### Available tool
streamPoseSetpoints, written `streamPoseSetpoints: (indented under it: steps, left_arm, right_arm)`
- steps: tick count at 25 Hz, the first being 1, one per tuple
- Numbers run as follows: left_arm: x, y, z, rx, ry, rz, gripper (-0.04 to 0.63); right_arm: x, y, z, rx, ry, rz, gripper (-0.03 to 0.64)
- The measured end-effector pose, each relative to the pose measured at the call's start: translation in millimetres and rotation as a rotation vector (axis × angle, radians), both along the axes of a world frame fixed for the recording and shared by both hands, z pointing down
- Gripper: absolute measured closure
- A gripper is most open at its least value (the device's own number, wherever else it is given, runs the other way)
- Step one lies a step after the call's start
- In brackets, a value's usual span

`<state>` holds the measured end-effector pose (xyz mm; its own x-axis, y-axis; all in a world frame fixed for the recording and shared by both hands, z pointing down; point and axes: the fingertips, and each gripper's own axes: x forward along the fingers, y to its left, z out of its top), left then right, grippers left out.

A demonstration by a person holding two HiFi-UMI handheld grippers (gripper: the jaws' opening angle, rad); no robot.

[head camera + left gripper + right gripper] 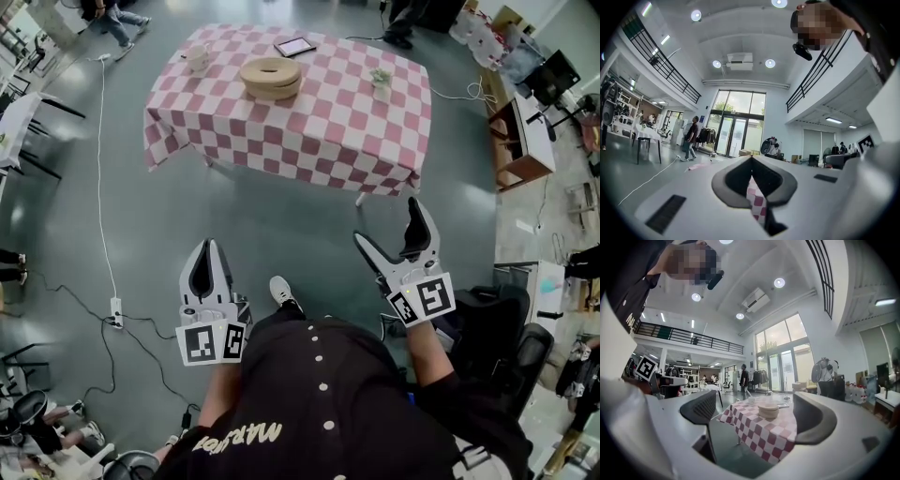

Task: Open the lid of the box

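Observation:
A round, light wooden box (271,78) with its lid on sits on a table under a pink-and-white checked cloth (309,131), several steps ahead of me. Both grippers are held low by my body, far from the table. In the head view my left gripper (208,247) is shut with nothing in it. Its own view shows the left gripper (751,161) with jaws together and only a sliver of checked cloth (757,204) between them. My right gripper (389,223) is open and empty. The right gripper (754,401) frames the distant box (768,410) between its jaws.
On the table also lie a tablet (294,46), a cup (198,59) and a small plant (381,78). A white cable runs to a power strip (115,312) on the floor at left. A black chair (497,323) and a desk (525,141) stand at right.

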<state>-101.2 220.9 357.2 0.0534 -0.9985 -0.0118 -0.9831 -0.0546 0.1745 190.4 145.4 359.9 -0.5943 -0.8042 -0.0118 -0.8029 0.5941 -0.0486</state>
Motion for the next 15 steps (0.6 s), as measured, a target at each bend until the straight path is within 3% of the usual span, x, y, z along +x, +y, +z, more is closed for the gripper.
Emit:
streamPoseSetpoints:
  steps: [15]
  left_arm:
    - [-68.6,-56.9,-10.6,0.046,0.009,0.018,0.584]
  right_arm:
    - [-61.1,-52.6,-14.4,0.041,-0.002,0.032,0.114]
